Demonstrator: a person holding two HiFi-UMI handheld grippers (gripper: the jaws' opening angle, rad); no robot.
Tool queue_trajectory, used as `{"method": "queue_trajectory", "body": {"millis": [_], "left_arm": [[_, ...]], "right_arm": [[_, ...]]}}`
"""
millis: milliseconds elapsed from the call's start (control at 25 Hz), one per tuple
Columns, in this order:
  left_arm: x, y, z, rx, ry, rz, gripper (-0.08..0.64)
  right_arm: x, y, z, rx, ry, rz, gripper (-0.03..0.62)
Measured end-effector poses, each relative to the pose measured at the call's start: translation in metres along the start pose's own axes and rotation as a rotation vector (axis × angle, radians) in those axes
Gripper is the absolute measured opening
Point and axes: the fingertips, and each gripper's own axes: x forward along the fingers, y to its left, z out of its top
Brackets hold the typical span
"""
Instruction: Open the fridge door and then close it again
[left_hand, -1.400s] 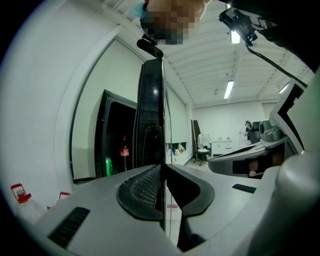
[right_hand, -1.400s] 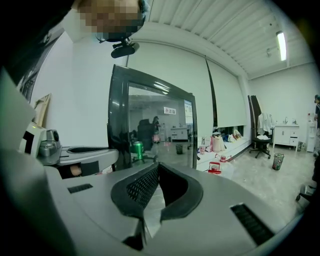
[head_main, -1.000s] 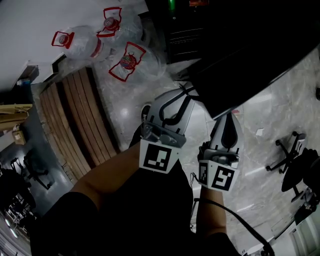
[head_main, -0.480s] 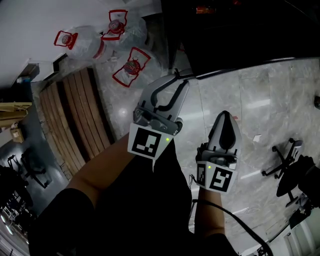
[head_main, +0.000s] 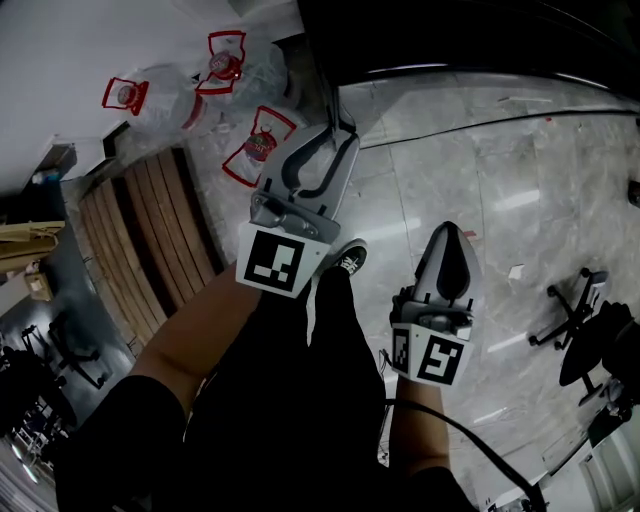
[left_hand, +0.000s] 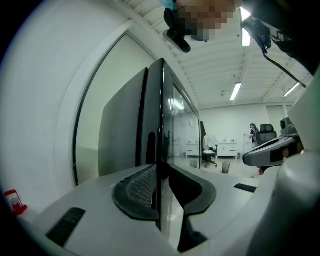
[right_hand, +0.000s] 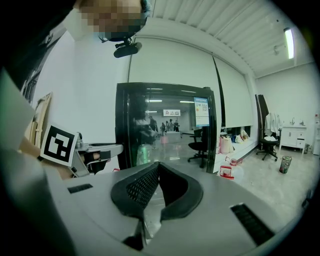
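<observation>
Closing step seemingly done: left gripper (head_main: 335, 135) at the shut fridge door (right_hand: 165, 120) edge, jaws opening around it; right gripper (head_main: 450, 235) clenched empty, well apart from that door. Next: draw left gripper clear

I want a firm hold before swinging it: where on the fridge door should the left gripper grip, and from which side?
Grip the fridge door by its thin vertical edge, next to the dark recess. Come in edge-on from the side, one jaw on each face, as the left gripper is lined up: the narrow lip suits flat pads. Its jaws are opening with that edge between them.
</observation>
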Motion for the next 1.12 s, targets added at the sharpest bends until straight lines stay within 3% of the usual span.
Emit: {"method": "queue_trajectory", "body": {"millis": [320,440,560,840,960,1120], "left_arm": [[-0.003,0.003,0.003,0.053,-0.002,-0.004,0.072],[-0.022,0.005,0.018,0.005,-0.022,0.037,0.061],[-0.054,-0.006,0.048,0.001,-0.038,0.021,0.008],[-0.126,-0.057,0.146,-0.010,-0.067,-0.133,0.006],[-0.148,-0.067,0.184,-0.053,-0.088,-0.135,0.006],[-0.159,-0.074,0.217,-0.046,-0.103,-0.123,0.006]], "right_arm": [[-0.007,0.011,0.008,0.036,-0.014,-0.020,0.015],[-0.013,0.029,0.033,0.058,-0.041,0.022,0.015],[-0.026,0.050,0.070,0.069,-0.090,0.069,0.015],[-0.080,0.088,0.158,0.051,-0.187,0.164,0.015],[-0.102,0.100,0.191,0.024,-0.209,0.191,0.015],[-0.120,0.103,0.214,0.006,-0.216,0.206,0.015]]}}
